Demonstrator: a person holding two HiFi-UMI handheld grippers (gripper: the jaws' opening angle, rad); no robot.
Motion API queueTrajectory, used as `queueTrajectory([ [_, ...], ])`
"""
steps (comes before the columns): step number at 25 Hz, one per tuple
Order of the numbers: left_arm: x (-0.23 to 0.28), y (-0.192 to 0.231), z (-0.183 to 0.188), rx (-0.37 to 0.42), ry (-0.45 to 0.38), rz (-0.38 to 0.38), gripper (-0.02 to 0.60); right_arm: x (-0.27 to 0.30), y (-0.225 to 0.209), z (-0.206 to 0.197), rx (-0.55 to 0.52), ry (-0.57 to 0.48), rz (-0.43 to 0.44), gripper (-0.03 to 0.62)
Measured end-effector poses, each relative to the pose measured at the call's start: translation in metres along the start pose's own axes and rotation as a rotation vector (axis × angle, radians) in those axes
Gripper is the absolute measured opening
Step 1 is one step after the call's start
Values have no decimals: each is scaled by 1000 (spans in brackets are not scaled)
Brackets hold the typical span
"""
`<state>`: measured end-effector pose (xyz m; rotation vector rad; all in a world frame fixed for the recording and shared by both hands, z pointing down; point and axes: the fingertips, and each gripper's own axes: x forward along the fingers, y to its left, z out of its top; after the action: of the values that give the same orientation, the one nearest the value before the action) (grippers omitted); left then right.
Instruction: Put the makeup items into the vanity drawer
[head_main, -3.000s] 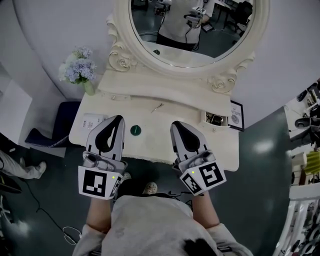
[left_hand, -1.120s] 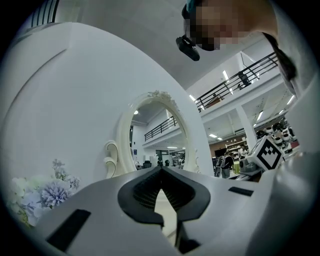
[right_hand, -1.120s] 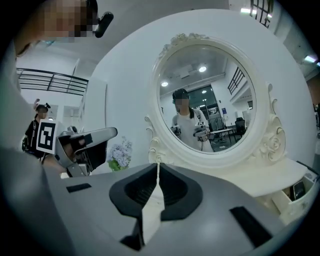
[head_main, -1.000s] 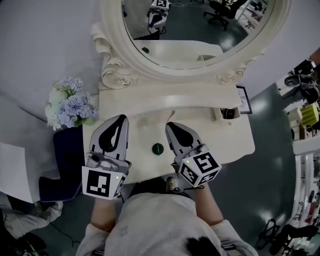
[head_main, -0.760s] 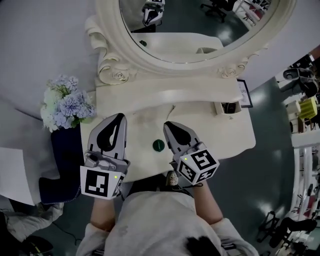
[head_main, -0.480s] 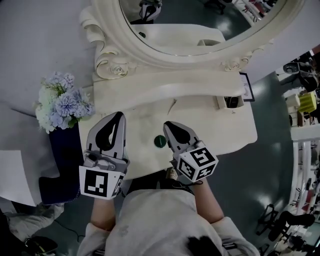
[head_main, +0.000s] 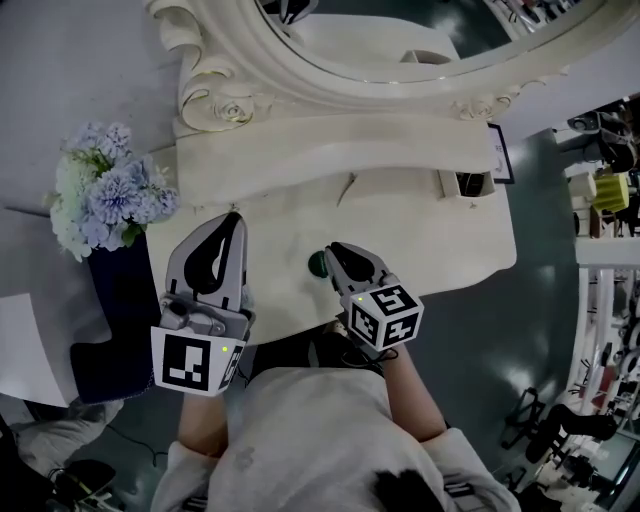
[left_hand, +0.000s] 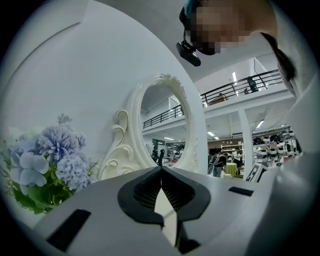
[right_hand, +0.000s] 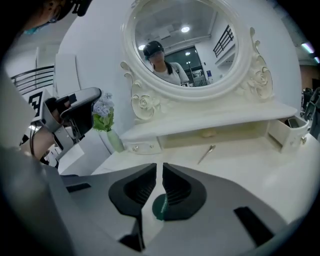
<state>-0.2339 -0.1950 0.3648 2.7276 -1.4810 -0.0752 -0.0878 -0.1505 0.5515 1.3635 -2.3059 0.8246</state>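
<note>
The left hand-held gripper (head_main: 234, 216) was clenched on nothing, at the left edge of the bench (head_main: 420, 240), centre left of the head view. The right hand-held gripper (head_main: 330, 248) was clenched too and empty, its tips just beside a green disc (head_main: 317, 264) that lay on the bench near the front edge. A thin stick (head_main: 346, 187) lay further up the frame. The small drawer (head_main: 464, 184) stood open at upper right. Flowers (head_main: 100, 190) stood at far left.
</note>
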Motion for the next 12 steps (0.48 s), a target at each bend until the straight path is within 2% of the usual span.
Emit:
queueTrajectory([
  [4, -2, 0, -10, -14, 11, -4, 14, 6, -5, -28, 21, 71, -25, 34],
  [6, -3, 0, -14, -21, 14, -6, 14, 8, -5, -41, 30, 104, -33, 108],
  [12, -5, -2, -18, -35, 23, -9, 14, 10, -9, -70, 47, 185, -75, 163],
])
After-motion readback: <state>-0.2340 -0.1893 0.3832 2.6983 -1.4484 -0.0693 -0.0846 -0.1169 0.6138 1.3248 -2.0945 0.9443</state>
